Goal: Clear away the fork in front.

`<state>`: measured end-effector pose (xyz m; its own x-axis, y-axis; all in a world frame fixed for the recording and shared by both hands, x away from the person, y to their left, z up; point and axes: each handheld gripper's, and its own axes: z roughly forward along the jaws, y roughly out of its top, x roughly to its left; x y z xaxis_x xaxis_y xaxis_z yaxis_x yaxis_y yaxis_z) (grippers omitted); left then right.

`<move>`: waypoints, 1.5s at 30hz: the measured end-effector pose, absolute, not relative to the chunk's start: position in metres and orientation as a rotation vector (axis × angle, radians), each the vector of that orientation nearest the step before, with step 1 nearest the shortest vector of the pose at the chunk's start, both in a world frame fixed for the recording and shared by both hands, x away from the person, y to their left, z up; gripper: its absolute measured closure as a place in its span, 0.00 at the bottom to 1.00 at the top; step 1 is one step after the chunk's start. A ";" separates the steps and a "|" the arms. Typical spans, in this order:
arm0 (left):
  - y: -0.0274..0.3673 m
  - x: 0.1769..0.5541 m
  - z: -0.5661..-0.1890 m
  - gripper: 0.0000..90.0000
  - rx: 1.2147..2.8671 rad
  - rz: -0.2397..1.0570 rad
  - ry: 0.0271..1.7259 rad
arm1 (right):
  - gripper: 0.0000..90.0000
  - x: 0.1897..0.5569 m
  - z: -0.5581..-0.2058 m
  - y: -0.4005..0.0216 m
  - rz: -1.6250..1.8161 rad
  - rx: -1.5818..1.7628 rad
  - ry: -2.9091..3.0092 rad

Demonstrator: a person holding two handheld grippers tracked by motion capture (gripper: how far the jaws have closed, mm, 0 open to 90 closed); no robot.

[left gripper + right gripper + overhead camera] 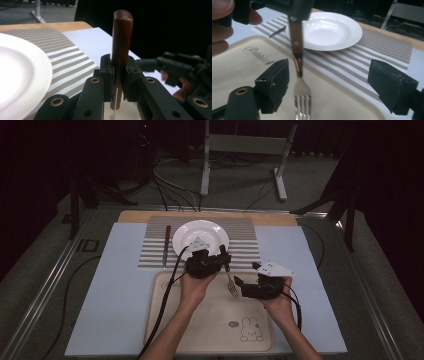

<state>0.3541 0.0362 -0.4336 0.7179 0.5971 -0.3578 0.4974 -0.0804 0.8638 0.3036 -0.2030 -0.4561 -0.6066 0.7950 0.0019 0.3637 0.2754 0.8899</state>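
The left claw (223, 256) pinches the fork (300, 82) by its wooden handle, tines hanging over the beige tray (210, 330), seemingly just clear of it; the right claw (239, 282) stands spread beside the tines, gripping nothing; beyond lie the white plate (200, 239), striped mat (245, 240) and knife (166, 245).

Dim room — grey floor (240, 180), cables (170, 190), perhaps a metal stand (245, 150).

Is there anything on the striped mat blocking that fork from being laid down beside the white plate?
Nothing visible does. The left gripper holds the fork by its wooden handle, and the striped mat right of the plate lies bare; the knife is on the plate's far side.
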 end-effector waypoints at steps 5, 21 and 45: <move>0.049 0.352 -0.426 0.89 1.727 0.111 0.873 | 0.19 0.296 -0.455 -0.212 1.285 1.034 2.089; 0.086 0.347 -0.412 0.89 1.763 0.134 0.883 | 0.18 0.282 -0.457 -0.238 1.262 1.058 2.029; 0.154 0.329 -0.408 0.89 1.830 0.106 0.905 | 0.18 0.279 -0.453 -0.245 1.273 1.071 1.984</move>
<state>0.3291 0.1536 -0.4076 0.7109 0.6232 -0.3260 0.5305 -0.1710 0.8302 0.2789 -0.2449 -0.4525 -0.5347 0.8446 -0.0257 0.3287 0.2360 0.9145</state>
